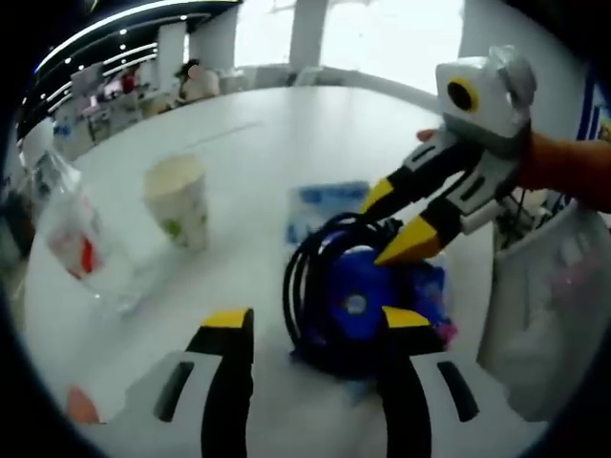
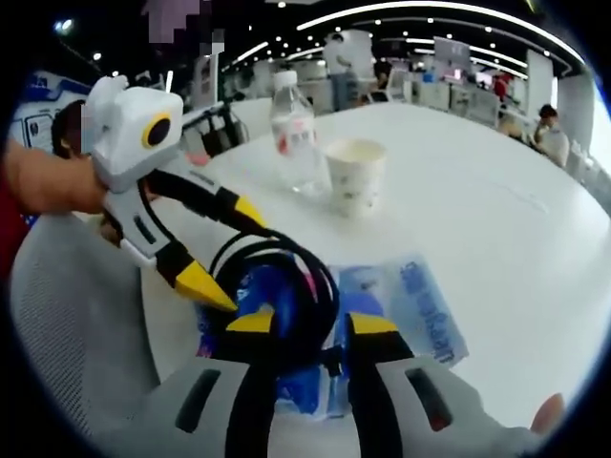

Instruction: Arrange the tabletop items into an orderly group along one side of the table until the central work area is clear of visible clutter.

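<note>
While spread on the round white surface (image 2: 535, 219): one coiled black cable (image 2: 286, 277) atop one blue plastic packet (image 2: 420, 305), one clear water bottle (image 2: 293, 134), one white paper cup (image 2: 355, 176) (bottle and cup just beside each other). Left gripper (image 1: 320, 329) fingers apart, straddling the coil. Right gripper (image 2: 310, 329) fingers apart at the cable's loop, grip unclear.

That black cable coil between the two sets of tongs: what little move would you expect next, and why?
Probably the right tongs close on the black cable coil and lift it aside. Their tips straddle the coil's near loop, which lies atop blue packets mid-table, while the left tongs sit open at its far edge.
</note>
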